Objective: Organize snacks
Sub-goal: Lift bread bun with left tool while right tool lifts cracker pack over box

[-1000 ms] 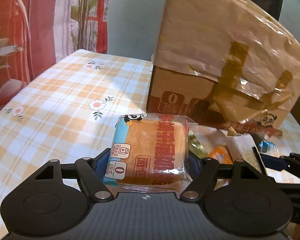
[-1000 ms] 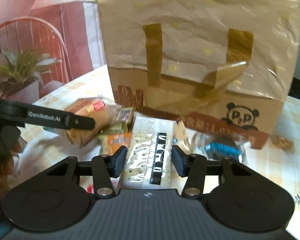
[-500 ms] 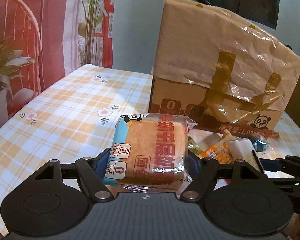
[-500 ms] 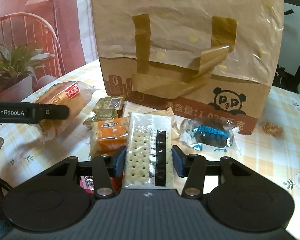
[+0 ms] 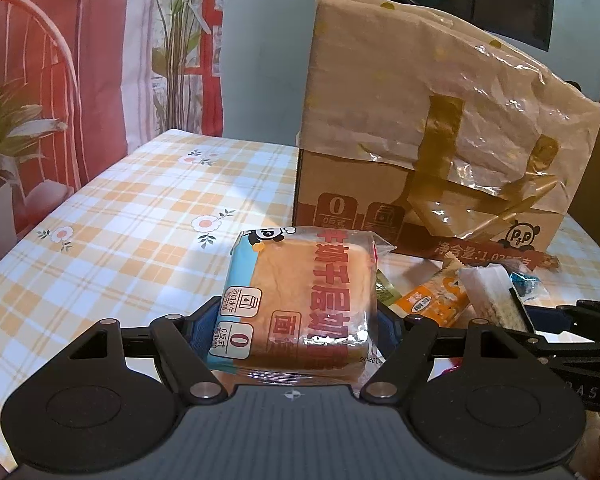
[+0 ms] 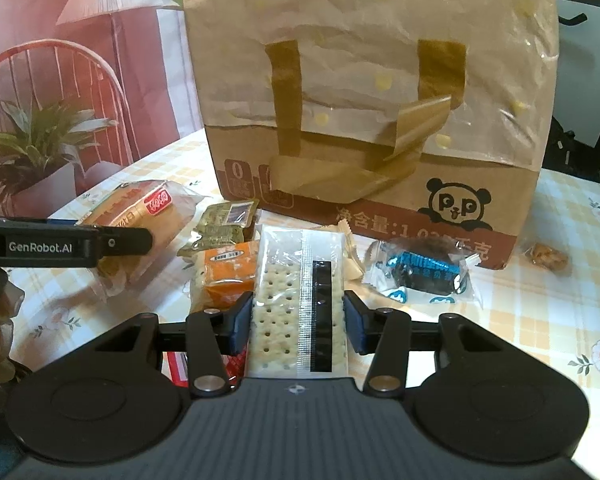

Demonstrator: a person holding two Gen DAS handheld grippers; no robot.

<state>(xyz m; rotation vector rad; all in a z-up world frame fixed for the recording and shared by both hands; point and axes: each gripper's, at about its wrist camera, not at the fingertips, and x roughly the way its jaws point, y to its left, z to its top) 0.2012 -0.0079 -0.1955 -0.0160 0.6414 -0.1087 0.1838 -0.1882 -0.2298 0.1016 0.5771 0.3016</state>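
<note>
**Holding two snacks by the big box**

Gripping a wrapped bread pack [image 5: 300,300], the left gripper [image 5: 296,320] has its pads pressed on both sides of the pack, w/ the pack sticking out in front of the claw. The right gripper [image 6: 298,322] has a cracker pack [image 6: 298,300] between its pads, held tight, claw narrow. Both are above the checked tablecloth [image 5: 132,232], near the front of a big cardboard box [image 6: 372,120] w/ a panda on it & a crinkly paper bag pulled over its top. On the cloth in front of the box lie more snacks: an orange pack [image 6: 228,276] just left of the crackers, a green pack [image 6: 224,228] behind it, a blue candy pack [image 6: 420,272] on the right. A small brown snack [image 6: 548,258] sits alone, past the box's right corner.
</note>
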